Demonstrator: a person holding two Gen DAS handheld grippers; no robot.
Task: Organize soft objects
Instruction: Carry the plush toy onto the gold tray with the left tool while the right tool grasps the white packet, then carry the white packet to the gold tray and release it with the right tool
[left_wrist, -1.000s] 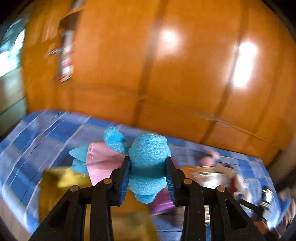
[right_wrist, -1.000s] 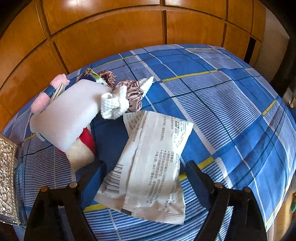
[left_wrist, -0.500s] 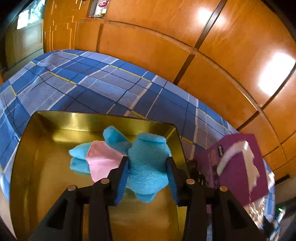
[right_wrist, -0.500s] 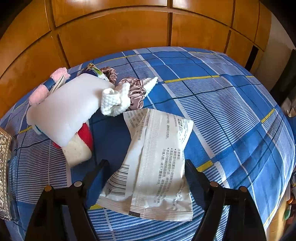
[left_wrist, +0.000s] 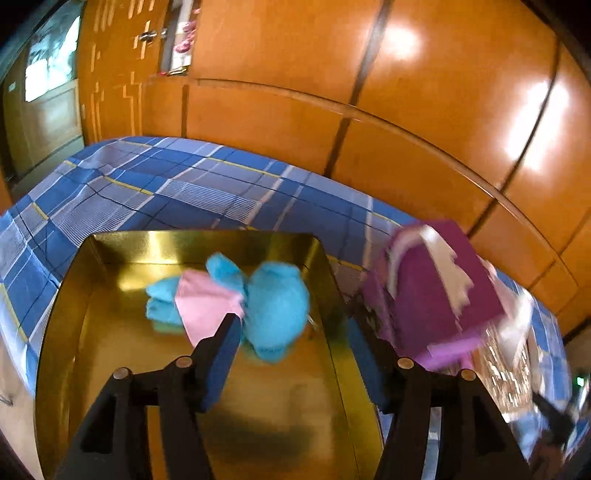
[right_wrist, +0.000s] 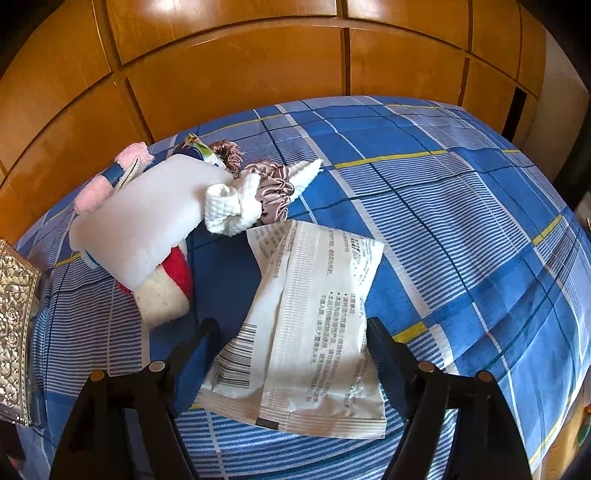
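Now our left gripper (left_wrist: 295, 343) has just been opening, and the blue toy (left_wrist: 273, 310) sits loose between its jaws over the gold tin (left_wrist: 66, 295). Our right gripper (right_wrist: 291, 347), angled down at the bed (right_wrist: 461, 221), has been narrowing, still apart, around the white packet (right_wrist: 306, 325).

A home bedroom. A blue plaid bedsheet (right_wrist: 424, 206) covers the bed, backed by glossy wooden wardrobe panels (right_wrist: 236, 74).
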